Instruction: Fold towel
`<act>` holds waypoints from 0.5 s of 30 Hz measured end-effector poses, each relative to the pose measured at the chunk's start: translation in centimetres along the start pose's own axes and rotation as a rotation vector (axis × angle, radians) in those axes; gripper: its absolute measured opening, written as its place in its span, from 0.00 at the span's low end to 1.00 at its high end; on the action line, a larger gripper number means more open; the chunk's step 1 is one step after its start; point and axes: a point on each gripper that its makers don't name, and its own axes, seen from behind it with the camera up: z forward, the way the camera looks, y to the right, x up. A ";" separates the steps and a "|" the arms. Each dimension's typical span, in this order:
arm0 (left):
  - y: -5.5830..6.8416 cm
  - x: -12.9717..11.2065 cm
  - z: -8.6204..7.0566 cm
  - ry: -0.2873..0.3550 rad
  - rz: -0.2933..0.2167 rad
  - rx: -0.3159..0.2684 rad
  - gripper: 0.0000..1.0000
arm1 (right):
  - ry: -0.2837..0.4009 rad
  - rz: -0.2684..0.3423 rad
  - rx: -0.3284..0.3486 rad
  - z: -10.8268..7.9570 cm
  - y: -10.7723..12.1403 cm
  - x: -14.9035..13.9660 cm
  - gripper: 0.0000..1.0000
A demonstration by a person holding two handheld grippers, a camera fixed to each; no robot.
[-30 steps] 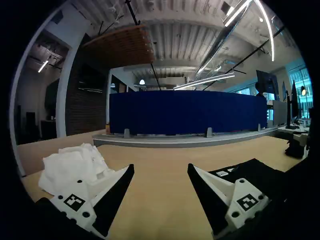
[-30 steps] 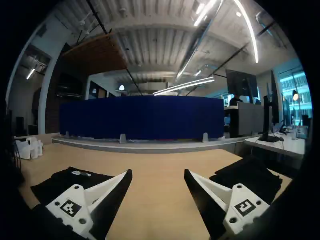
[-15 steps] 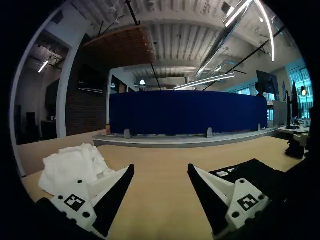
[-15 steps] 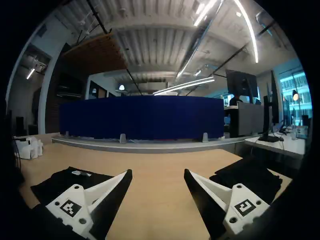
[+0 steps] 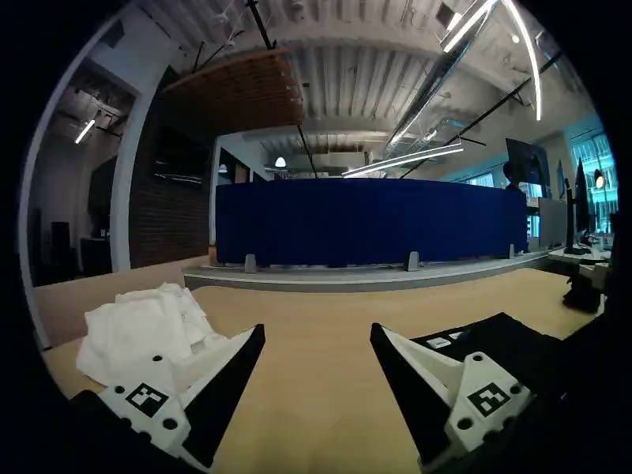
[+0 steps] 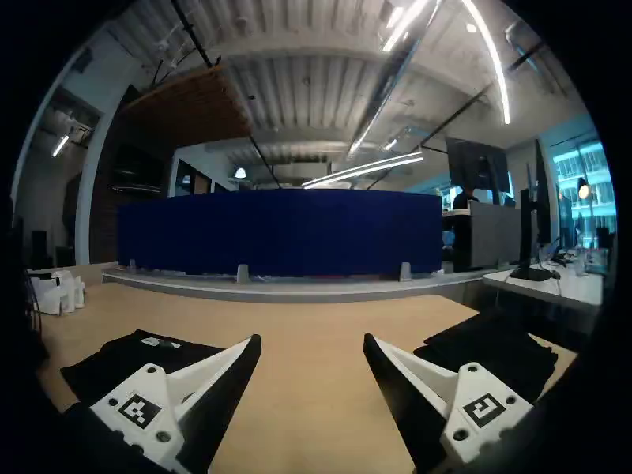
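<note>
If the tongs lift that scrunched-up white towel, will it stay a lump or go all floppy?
Probably floppy: the white towel lies crumpled in soft folds, so it would likely droop and unfurl from one pinch. It looks light, and on the smooth table a push would likely slide or bunch it, not roll it.

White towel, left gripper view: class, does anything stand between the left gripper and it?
Nothing visible does. The white towel lies crumpled on the table beside the open left gripper, whose finger covers its near edge.
</note>
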 end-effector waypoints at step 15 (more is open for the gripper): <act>-0.2 8.3 -0.1 0.020 0.026 -0.009 0.99 | 0.009 -0.021 -0.032 -1.6 0.9 8.8 1.00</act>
